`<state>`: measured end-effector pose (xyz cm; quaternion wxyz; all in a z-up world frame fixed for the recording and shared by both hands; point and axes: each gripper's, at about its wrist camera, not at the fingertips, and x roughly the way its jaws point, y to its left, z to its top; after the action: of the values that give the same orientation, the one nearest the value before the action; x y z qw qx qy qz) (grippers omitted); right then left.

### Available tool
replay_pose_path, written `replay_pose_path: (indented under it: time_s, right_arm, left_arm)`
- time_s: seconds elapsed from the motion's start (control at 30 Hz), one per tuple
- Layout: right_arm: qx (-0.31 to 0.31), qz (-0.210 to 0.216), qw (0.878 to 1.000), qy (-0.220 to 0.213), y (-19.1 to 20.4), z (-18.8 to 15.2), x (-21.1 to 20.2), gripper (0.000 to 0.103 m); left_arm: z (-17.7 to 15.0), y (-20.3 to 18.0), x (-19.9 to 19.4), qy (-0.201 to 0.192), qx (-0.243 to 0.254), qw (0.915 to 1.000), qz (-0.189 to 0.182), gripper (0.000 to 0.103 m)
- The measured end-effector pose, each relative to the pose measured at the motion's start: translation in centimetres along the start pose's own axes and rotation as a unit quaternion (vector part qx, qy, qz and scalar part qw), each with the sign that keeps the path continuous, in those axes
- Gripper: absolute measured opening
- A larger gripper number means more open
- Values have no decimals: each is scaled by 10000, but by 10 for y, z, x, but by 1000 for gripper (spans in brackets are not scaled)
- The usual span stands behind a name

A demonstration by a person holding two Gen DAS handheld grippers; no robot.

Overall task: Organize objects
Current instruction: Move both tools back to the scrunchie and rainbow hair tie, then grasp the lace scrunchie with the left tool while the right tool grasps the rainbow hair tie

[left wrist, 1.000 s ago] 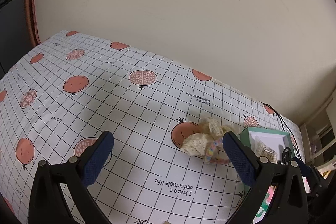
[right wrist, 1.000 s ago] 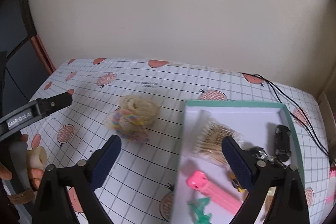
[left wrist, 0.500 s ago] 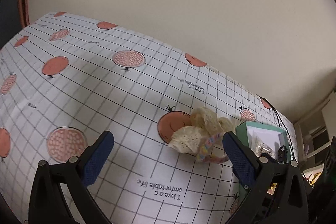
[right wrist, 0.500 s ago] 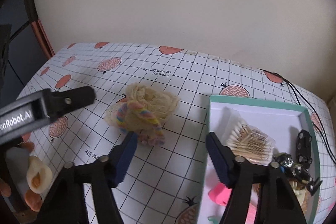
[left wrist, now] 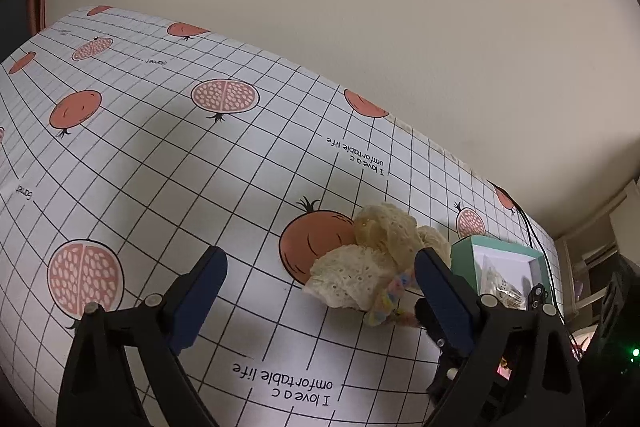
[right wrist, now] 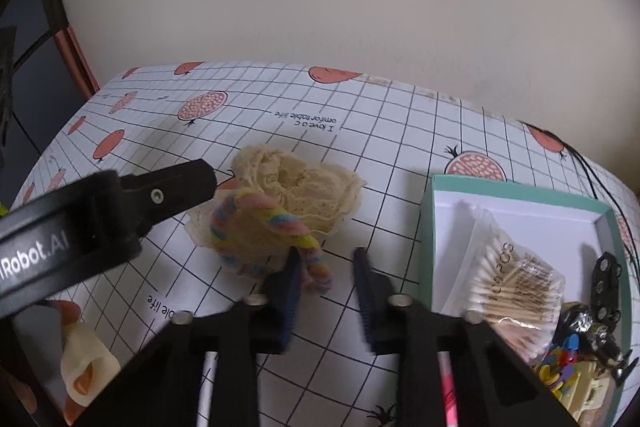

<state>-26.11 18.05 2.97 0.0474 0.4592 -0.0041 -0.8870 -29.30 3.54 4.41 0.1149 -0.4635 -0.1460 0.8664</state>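
Since the lace scrunchie and the rainbow scrunchie looped over it are the only loose items on the cloth, they are judged the next things due for the box, which sits just to their right. The right gripper stands at the near edge of the pile, jaws narrowed but with clear cloth between them, gripping nothing; its left pad appears to touch the rainbow loop's tail, suggesting a pinch is being lined up. The left gripper hangs wide apart and empty beside the pile, apparently standing by. The right view alone shows the box contents: cotton swabs, a toy car and small clutter. The left view alone shows the pile lying partly over a printed pomegranate.
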Motion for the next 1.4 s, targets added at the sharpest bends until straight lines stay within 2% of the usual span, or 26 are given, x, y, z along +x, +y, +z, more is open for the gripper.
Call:
replay_pose_path:
  time_s: [0.1, 0.4, 0.57, 0.6, 0.63, 0.67, 0.73, 0.8, 0.83, 0.9, 0.93, 1.17, 1.4]
  right_arm:
    - [163, 112, 9998, -18, -5, -2, -1, 8]
    - [351, 256, 9990, -94, -26, -12, -18, 7]
    - [527, 193, 9982, -211, -48, -12, -35, 8]
    - [573, 195, 9979, -210, -52, -11, -37, 8]
    - [630, 187, 9976, -225, -56, -12, -39, 7]
    - [664, 184, 9974, -225, -60, -12, -40, 7]
    - [714, 174, 9971, -201, -64, -12, -40, 8]
    - [734, 181, 9969, -195, -67, -13, -40, 8]
    - [751, 180, 9968, -194, -69, -13, -40, 8]
    - [785, 195, 9966, -186, -72, -13, -40, 7]
    - [795, 197, 9965, -184, -73, -14, -40, 7]
    - [920, 249, 9951, -248, -81, -13, -46, 7]
    - [1121, 281, 9922, -478, -97, -8, -65, 7]
  left_arm:
    - [-1, 1, 1, 17, -4, 10000, -4, 95]
    - [-2, -1, 4, -12, -63, 10000, -66, 95]
    - [-4, -5, 7, 5, -49, 9999, -121, 94]
    - [-5, -7, 8, 6, -16, 9999, -104, 89]
    - [-6, -9, 9, 29, 9, 9999, -105, 76]
    - [-7, -11, 11, 79, 27, 9999, -136, 70]
    - [-9, -14, 15, 135, 21, 9998, -175, 69]
    - [-11, -18, 18, 189, 71, 9996, -183, 53]
    - [-12, -21, 20, 226, 109, 9996, -143, 41]
    - [-14, -23, 22, 253, 162, 9995, -123, 26]
    - [-15, -23, 22, 260, 187, 9994, -93, 8]
    - [-15, -20, 14, 107, 282, 9995, -26, 5]
    - [0, -28, -21, -417, 340, 9984, -191, 4]
